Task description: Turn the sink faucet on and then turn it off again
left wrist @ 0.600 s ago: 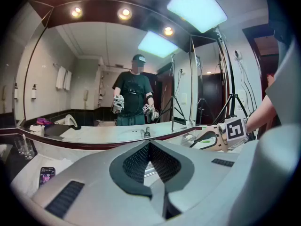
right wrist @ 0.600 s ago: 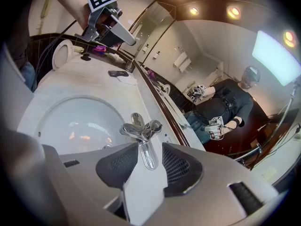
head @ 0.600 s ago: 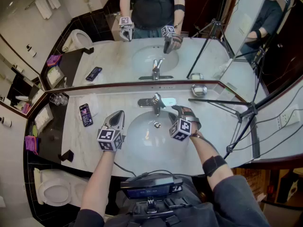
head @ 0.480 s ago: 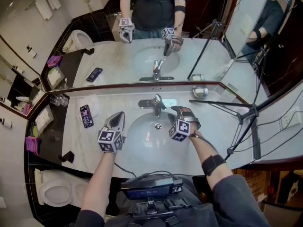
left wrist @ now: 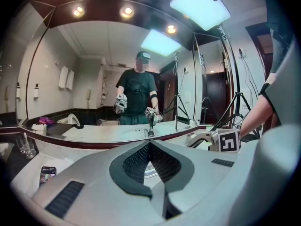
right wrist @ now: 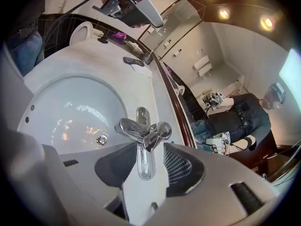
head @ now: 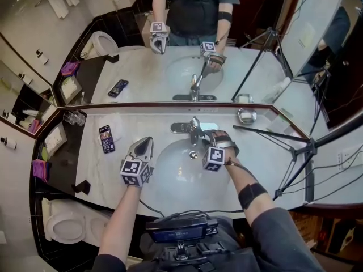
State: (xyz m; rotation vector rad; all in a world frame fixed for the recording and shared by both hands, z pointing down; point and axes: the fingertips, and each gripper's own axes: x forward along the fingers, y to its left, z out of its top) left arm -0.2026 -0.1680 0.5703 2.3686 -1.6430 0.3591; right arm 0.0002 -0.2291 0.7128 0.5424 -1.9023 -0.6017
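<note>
The faucet [right wrist: 143, 128] stands at the back edge of the white basin [right wrist: 61, 107], close under the mirror [head: 142, 61]. It is chrome and rises from a long chrome base plate [right wrist: 146, 166] that runs along the pale marble counter [head: 113, 169]. The basin's drain [right wrist: 101, 140] lies in front of it.

The right gripper [right wrist: 146, 150] comes at the faucet from the right, tilted downward. Its jaws stand well apart and grasp nothing. The near end of the base plate shows in the gap between them, and the faucet's body sits just beyond the tips, with neither pad on the lever.

The left gripper [left wrist: 149, 145] hovers over the basin's left rim, well apart from the faucet. Its jaws are closed tip to tip with nothing between them.

Each gripper carries a marker cube, the left one [head: 135, 172] and the right one [head: 214, 158]. Both are printed with black-and-white square patterns, with no letters that can be read.

A phone [head: 106, 138] lies face up on the counter to the left of the basin. Its screen is lit in colour, but the print on it is too small to read. A metal soap dish [head: 247, 115] sits at the back right of the counter, and drinking glasses [head: 74, 118] stand at the far left. A dark tripod [head: 295, 146] reaches over the counter's right end.
</note>
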